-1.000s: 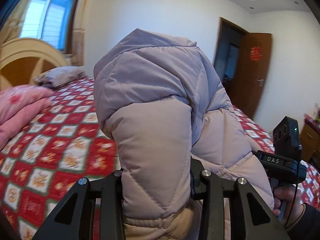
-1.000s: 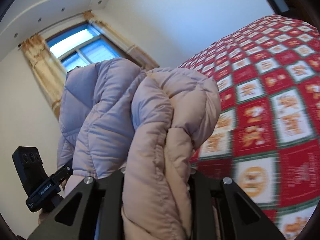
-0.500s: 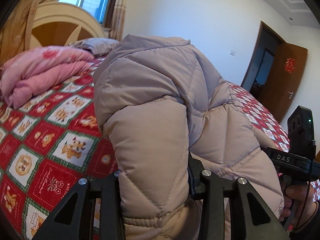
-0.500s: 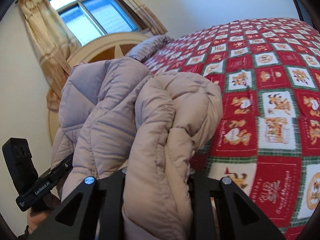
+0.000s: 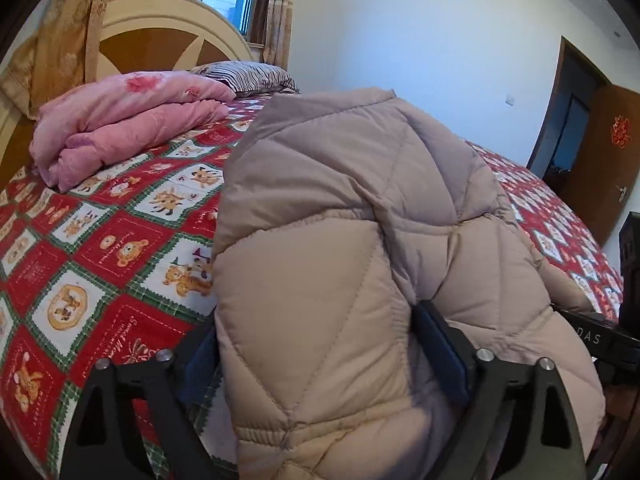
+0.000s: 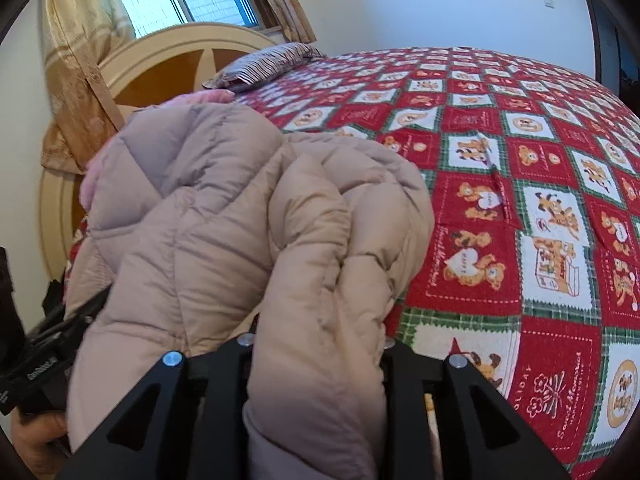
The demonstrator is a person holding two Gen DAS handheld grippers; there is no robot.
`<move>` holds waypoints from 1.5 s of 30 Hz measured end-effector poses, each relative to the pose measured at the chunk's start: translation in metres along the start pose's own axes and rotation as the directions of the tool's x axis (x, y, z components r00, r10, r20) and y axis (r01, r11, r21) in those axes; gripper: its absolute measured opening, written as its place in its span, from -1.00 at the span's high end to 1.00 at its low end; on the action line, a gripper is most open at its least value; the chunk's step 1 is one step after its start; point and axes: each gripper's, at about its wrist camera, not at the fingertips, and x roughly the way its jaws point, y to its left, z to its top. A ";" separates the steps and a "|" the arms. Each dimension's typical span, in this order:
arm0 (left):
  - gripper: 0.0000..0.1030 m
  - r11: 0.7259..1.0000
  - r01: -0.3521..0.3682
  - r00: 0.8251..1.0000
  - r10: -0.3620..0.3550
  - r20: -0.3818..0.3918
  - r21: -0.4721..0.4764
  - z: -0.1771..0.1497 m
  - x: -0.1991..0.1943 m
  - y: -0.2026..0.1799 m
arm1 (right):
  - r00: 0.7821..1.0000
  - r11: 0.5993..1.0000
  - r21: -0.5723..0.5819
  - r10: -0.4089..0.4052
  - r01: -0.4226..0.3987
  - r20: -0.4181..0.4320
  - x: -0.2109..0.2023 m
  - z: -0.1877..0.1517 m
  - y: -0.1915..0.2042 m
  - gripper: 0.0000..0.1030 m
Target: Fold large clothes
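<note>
- Over the near edge of the bed (image 5: 100, 248), with its red, white and green cartoon-patterned cover, a bulky beige quilted down coat (image 5: 340, 240) is bunched up between the two grippers.
- Left gripper (image 5: 320, 360): its jaws are opening and already stand wide; a thick fold of the coat is between them, the blue pads spread to either side of it.
- Right gripper (image 6: 316, 344): its jaws are opening slightly but stay narrow, pinching a rolled edge of the coat.
- A hand (image 6: 36, 436) shows at the lower left of the right wrist view, beneath the other gripper's body.
- Farther up the bed lie a folded pink quilt (image 5: 128, 120) and a striped pillow (image 5: 248, 76), near the cream headboard (image 5: 168, 32).
</note>
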 end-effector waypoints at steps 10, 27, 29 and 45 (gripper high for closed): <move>-0.98 0.999 -0.013 1.000 0.012 -0.017 -0.039 -0.002 0.009 0.010 | 0.997 0.997 0.006 -0.078 0.078 -0.015 0.005 0.000 -0.004 0.13; -0.98 0.998 -0.039 0.999 0.039 -0.006 -0.046 -0.008 0.010 0.007 | 0.967 0.963 -0.090 -0.253 0.254 0.023 0.010 -0.002 0.007 -0.12; -0.98 0.998 -0.037 0.999 0.036 -0.005 -0.048 -0.008 0.011 0.008 | 0.966 0.962 -0.091 -0.257 0.258 0.027 0.010 -0.003 0.006 -0.13; -0.98 0.992 -0.122 0.992 0.122 -0.010 -0.009 -0.004 0.008 -0.003 | 0.956 0.953 -0.077 -0.291 0.292 0.030 0.010 -0.001 0.004 -0.33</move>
